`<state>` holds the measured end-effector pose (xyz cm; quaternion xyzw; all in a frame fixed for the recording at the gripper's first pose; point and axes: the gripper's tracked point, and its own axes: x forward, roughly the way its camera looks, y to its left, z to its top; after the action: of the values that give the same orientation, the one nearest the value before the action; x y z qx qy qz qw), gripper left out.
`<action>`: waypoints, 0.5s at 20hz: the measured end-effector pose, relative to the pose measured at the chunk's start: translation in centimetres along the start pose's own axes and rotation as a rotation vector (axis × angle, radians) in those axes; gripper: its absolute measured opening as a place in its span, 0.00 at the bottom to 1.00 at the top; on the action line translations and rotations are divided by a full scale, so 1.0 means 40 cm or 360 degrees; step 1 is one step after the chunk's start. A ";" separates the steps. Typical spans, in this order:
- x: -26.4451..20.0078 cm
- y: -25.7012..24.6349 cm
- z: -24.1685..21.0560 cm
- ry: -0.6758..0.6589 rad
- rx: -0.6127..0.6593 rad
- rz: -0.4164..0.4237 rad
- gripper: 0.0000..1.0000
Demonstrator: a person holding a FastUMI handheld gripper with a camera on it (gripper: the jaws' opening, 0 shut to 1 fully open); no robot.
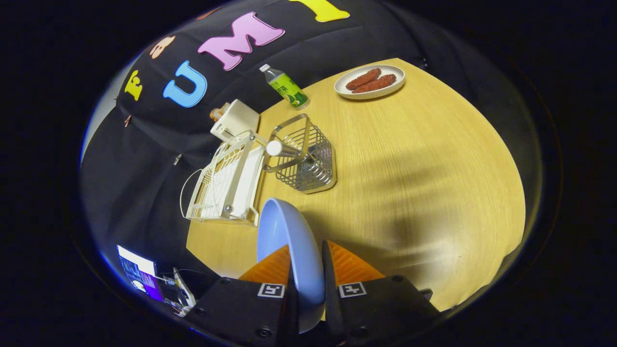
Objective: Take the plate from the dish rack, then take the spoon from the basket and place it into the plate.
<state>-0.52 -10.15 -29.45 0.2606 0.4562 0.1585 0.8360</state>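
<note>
Pale blue, the plate [289,241] stands on edge between the two fingers of the tongs [307,262], which are drawn in narrow and press on it from both sides, one finger [270,267] against its hollow face and the other [349,265] against its back. The tongs are rolled over to one side, so the desk [409,159] shows tilted, and they are held above its near part with the plate's rim pointing forward toward the rack. Whether the plate's lower edge touches the desk cannot be told, since the body of the tongs hides it. Just beyond the plate's top stands the white wire rack [224,180], at the desk's edge beside the black cloth wall. Right next to the rack sits the metal wire basket [306,159], and a spoon [289,150] stands in it, its rounded pale handle end sticking out over the rim toward the rack. Behind the rack is a white box [234,120]. Farther back stands a bottle [285,86] with a green label and white cap, and well apart from it, near the far edge of the desk, a white dish [370,82] carries two brown sausages [371,80]. Off the desk, beside the tongs, a lit screen [137,272] glows.
</note>
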 end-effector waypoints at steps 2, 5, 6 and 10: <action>0.032 0.006 0.014 -0.0006 0.0073 0.0022 0.26; 0.066 0.009 0.013 -0.0011 0.0053 0.0020 0.28; 0.071 -0.003 0.009 -0.0018 0.0029 -0.0005 0.28; 0.036 -0.037 0.051 -0.0122 -0.0049 -0.0065 0.66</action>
<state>2.01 -11.23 -30.38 0.2441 0.4265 0.1385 0.8598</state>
